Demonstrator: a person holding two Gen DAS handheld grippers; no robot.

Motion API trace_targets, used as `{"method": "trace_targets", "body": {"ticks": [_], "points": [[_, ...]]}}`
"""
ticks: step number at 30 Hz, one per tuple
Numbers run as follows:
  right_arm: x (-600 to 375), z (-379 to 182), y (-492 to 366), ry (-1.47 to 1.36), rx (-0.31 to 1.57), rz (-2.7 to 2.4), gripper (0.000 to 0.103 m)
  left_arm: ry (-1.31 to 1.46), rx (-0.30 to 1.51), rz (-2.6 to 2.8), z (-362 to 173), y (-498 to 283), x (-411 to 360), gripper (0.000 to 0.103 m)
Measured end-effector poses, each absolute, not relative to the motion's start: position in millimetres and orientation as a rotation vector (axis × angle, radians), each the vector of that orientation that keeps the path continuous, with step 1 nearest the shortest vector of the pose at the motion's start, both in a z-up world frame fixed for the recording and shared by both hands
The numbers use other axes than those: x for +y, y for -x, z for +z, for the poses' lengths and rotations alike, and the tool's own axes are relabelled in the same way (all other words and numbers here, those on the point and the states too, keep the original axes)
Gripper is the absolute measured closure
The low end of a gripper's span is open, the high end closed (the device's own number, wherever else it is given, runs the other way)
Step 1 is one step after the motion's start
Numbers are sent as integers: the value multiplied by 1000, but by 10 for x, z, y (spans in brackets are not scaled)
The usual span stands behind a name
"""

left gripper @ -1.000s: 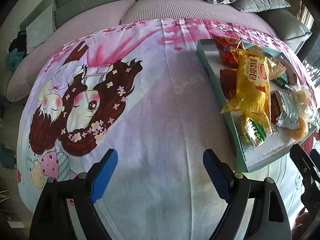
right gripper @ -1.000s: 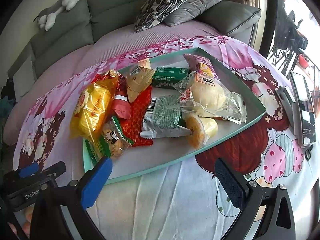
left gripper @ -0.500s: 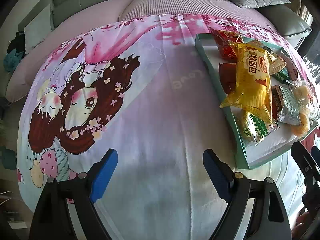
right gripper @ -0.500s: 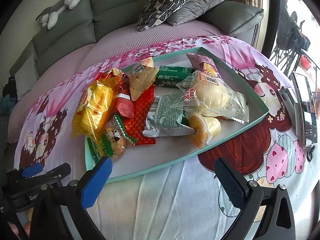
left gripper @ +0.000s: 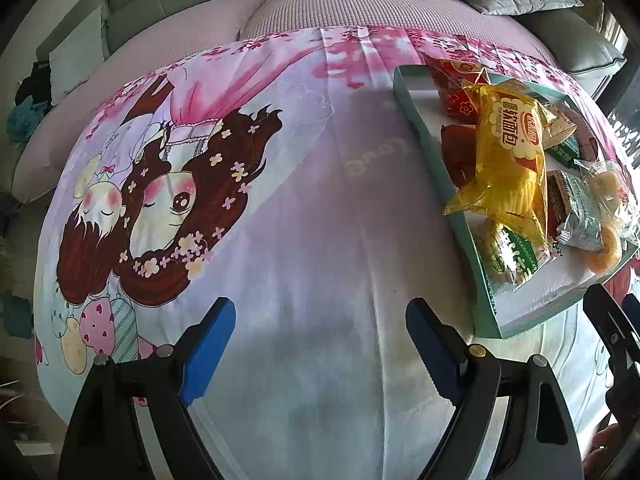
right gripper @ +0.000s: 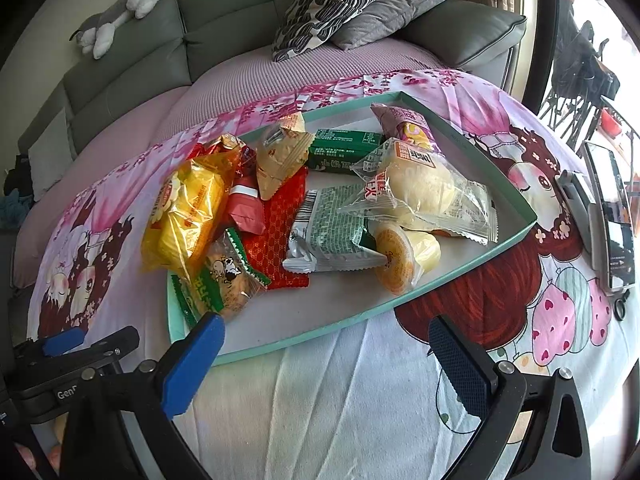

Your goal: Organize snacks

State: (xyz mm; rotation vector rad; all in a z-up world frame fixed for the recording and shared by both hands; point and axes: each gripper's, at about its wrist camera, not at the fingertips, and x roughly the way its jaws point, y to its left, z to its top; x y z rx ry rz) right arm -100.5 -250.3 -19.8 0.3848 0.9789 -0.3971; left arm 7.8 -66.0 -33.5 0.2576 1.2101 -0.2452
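A teal-rimmed white tray [right gripper: 472, 250] lies on a cartoon-print cloth and holds several snack packs: a yellow bread bag [right gripper: 188, 210], a green-and-white pack [right gripper: 332, 228], a clear bun pack [right gripper: 420, 188], a green box [right gripper: 344, 150] and a red wrapper [right gripper: 280, 224]. My right gripper [right gripper: 324, 364] is open and empty just in front of the tray's near edge. My left gripper [left gripper: 320, 344] is open and empty over bare cloth, left of the tray [left gripper: 424, 136]. The yellow bag [left gripper: 508, 152] shows there too.
A phone-like device [right gripper: 608, 208] lies on the cloth right of the tray. A grey sofa with cushions [right gripper: 340, 4] and a plush toy [right gripper: 116, 12] stands behind. The left gripper's body [right gripper: 68, 364] shows at the right wrist view's lower left.
Both grippers have drifted slightly; the tray sits a little lower and nearer in both views. The jaws stay open and the snacks have not moved.
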Motion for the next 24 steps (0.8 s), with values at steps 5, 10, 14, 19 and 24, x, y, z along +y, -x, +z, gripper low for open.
{"method": "trace_targets", "body": {"ticks": [5, 10, 14, 19, 24], "points": [[-2501, -207, 1003, -384, 982, -397, 0, -258, 1210, -245, -339, -78, -658, 15], [-2501, -206, 1002, -384, 983, -397, 0, -259, 1211, -243, -344, -79, -656, 15], [-2501, -208, 1002, -384, 983, -397, 0, -259, 1215, -239, -355, -77, -645, 15], [-2502, -208, 1002, -384, 983, -397, 0, -251, 1200, -235, -333, -70, -641, 15], [-2500, -209, 1002, -384, 984, -398, 0, -246, 1188, -220, -313, -71, -639, 15]]}}
